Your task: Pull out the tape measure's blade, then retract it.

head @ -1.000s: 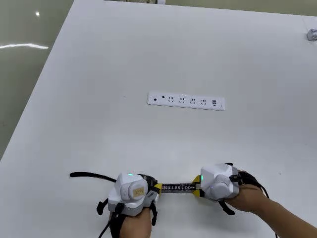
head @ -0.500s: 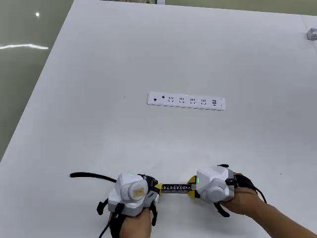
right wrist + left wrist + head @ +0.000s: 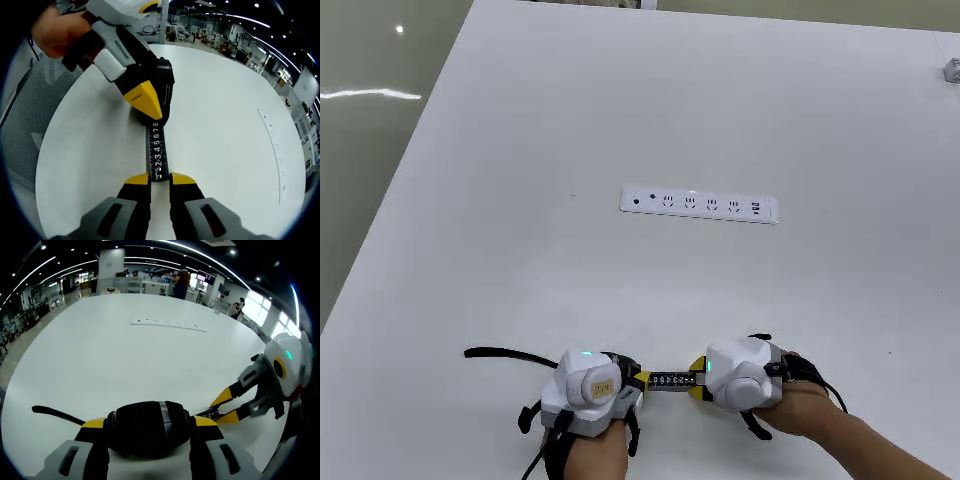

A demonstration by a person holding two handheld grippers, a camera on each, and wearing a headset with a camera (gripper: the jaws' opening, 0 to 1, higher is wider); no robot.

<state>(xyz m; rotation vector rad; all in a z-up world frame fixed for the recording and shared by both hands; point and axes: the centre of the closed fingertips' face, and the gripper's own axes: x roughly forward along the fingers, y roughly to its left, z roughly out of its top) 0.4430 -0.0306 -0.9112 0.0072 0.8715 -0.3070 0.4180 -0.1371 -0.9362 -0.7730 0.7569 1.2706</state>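
Left gripper (image 3: 148, 422): its jaws are closed on the tape measure case (image 3: 147, 434), a black body clamped between the two yellow-tipped fingers and held low over the white table (image 3: 620, 110); whether the case touches the surface cannot be told. Right gripper (image 3: 160, 178): it is set just beside the case, facing it, with the jaws drawn narrow and pinched on the free end of the blade (image 3: 157, 147). Blade: a short length is drawn out of the case and runs straight from the case's mouth to the right gripper's tips; black numerals 1 to 8 are legible in the right gripper view. Strap (image 3: 505, 353): a black cord is laid on the table, trailing from the case on the side opposite the blade. Power strip (image 3: 698, 204): a white, multi-socket strip is laid flat on the table well beyond the case, with its long side roughly parallel to the blade. Small grey item (image 3: 950, 69): it is placed at the table's far edge, well apart from the case, and is too small to be identified.
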